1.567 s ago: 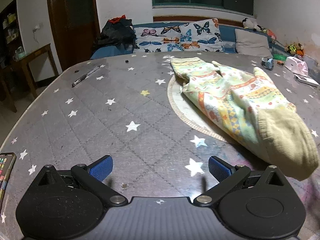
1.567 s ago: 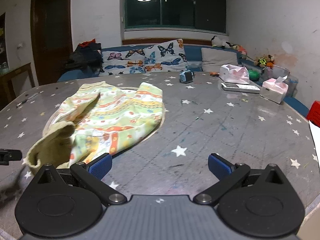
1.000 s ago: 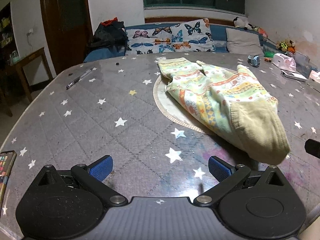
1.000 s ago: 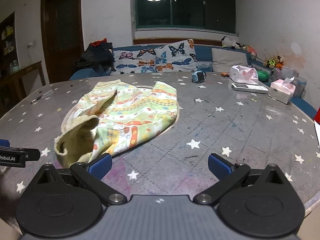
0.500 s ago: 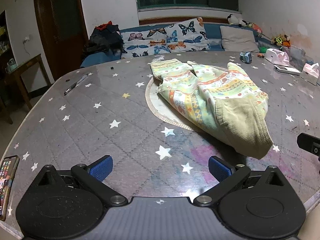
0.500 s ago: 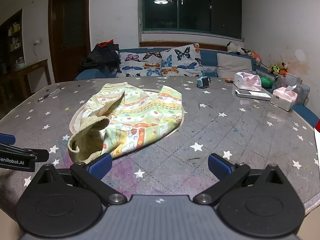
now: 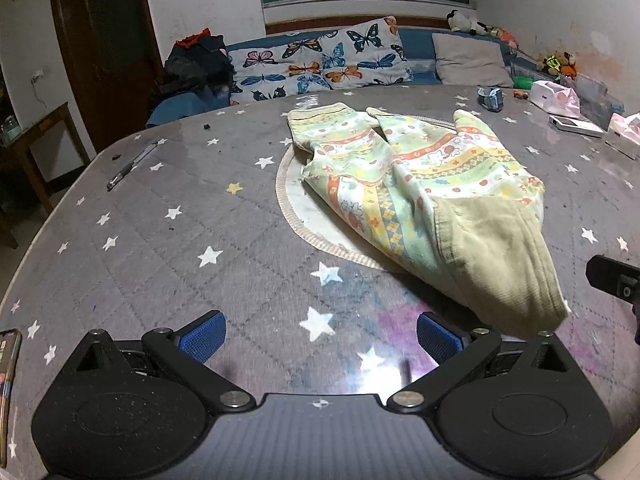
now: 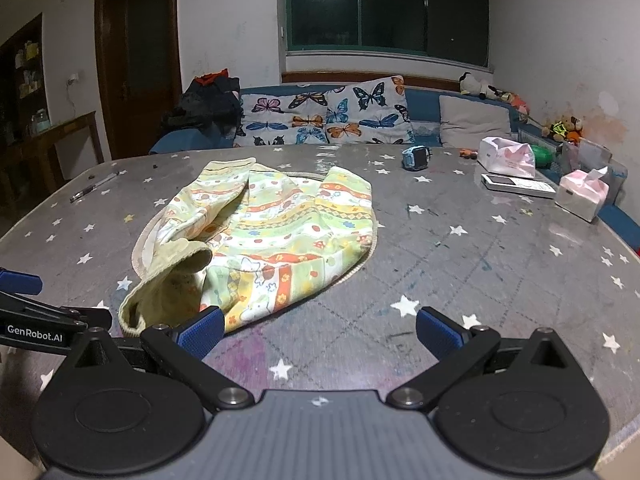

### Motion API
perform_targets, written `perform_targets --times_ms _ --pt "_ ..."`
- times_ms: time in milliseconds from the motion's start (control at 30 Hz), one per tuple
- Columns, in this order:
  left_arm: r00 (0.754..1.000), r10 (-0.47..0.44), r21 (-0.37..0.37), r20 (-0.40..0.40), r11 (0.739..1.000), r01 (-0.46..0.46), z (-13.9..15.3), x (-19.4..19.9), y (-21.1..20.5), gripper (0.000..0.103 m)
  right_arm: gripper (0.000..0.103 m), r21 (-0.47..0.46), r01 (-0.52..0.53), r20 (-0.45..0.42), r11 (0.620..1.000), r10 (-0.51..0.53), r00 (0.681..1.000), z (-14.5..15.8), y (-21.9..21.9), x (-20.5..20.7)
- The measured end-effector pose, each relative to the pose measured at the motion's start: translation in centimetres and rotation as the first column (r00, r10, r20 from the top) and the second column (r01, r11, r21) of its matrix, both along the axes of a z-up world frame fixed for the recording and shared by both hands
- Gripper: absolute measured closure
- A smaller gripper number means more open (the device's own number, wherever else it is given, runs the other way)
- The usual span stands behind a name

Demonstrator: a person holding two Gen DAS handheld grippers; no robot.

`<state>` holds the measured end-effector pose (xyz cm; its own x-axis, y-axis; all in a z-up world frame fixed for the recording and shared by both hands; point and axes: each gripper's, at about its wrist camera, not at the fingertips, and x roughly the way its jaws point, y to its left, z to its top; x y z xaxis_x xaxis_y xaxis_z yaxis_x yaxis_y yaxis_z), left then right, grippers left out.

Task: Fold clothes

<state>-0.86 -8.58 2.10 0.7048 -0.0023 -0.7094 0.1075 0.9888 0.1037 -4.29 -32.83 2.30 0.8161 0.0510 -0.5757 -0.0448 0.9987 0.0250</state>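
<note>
- Patterned pants (image 7: 416, 184), pale green with orange and yellow bands, lying rumpled on the worktop (image 7: 180, 248) over a round cream mat (image 7: 320, 236).
- Long axis running from the ribbed olive waistband (image 7: 504, 264), just ahead of the left jaws' right finger, away to the leg cuffs (image 7: 320, 114) at the far end.
- In the right wrist view, same pants (image 8: 280, 236) ahead and left of the jaws; waistband opening (image 8: 168, 288) gaping, just beyond the left blue pad (image 8: 200, 330), contact not clear.
- Legs side by side, partly overlapped, cuffs pointing toward the sofa (image 8: 420, 108).
- Left gripper (image 7: 320, 332): jaws wide apart, nothing between them, only starred worktop below.
- Right gripper (image 8: 320, 330): jaws likewise spread, gripping nothing.
- Left gripper's body also showing at the left edge of the right wrist view (image 8: 36, 320), beside the waistband.
- Tissue box (image 8: 584, 196) far right of the right jaws, pink tissue sticking out of its top.
- Pink-and-white tissue pack (image 8: 506, 156) beyond it, with a white remote-like device (image 8: 518, 184) just in front.
- Blue watch (image 8: 416, 158) far ahead of the right jaws, past the cuffs.
- Pen (image 7: 132, 164) far ahead-left of the left jaws; phone (image 7: 6, 384) at the left edge, beside the left finger.
- Butterfly cushions (image 7: 324, 60) on the sofa behind the worktop.
</note>
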Motion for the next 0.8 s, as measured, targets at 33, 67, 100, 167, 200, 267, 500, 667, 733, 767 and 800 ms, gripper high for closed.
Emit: perform_targets --times_ms 33,67,100,167,200,267,500,667,733,767,800 --pt "1.000 0.000 -0.001 -0.002 1.000 0.000 0.0 0.2 0.0 0.000 0.000 -0.001 -0.003 -0.002 1.000 0.003 1.000 0.0 0.1 0.3" --pt "1.000 0.001 -0.004 -0.005 1.000 -0.001 0.0 0.5 0.1 0.000 0.000 -0.001 -0.006 -0.004 1.000 0.006 1.000 0.0 0.2 0.5" --pt "1.000 0.001 -0.007 -0.008 1.000 -0.001 0.0 0.7 0.2 0.000 0.000 -0.002 -0.009 -0.005 1.000 0.009 1.000 0.0 0.2 0.8" --pt "1.000 0.001 -0.012 -0.014 1.000 -0.001 0.1 1.2 0.4 0.000 0.001 -0.003 -0.013 -0.007 1.000 0.013 1.000 0.0 0.4 1.3" --pt "1.000 0.001 -0.012 -0.015 1.000 -0.001 0.1 1.4 0.4 0.000 0.001 -0.003 -0.017 -0.009 1.000 0.017 1.000 0.0 0.5 1.6" --pt "1.000 0.003 -0.014 -0.012 1.000 -0.004 0.3 2.0 0.6 0.000 0.001 -0.002 -0.027 -0.015 1.000 0.027 1.000 0.0 0.6 2.2" --pt "1.000 0.014 -0.045 0.008 0.999 -0.013 1.8 4.4 1.1 0.000 0.004 0.005 -0.071 -0.037 0.997 0.071 0.997 0.5 0.8 4.6" --pt "0.999 -0.013 -0.055 0.046 0.998 0.015 3.4 6.9 0.3 0.000 0.007 0.012 -0.100 -0.037 0.995 0.100 0.994 1.0 0.9 6.7" --pt "0.997 -0.035 -0.048 0.064 0.998 0.038 3.9 8.1 -0.4 0.001 0.008 0.005 -0.107 -0.032 0.994 0.107 0.994 1.3 0.8 7.9" --pt "0.996 -0.047 -0.042 0.072 0.998 0.050 4.0 8.7 -0.8 0.001 0.009 0.001 -0.108 -0.030 0.994 0.108 0.994 1.3 0.8 8.5" --pt "0.995 -0.062 -0.033 0.079 0.997 0.065 4.1 9.5 -1.3 0.002 0.009 -0.002 -0.108 -0.030 0.994 0.108 0.994 1.4 0.6 9.2"
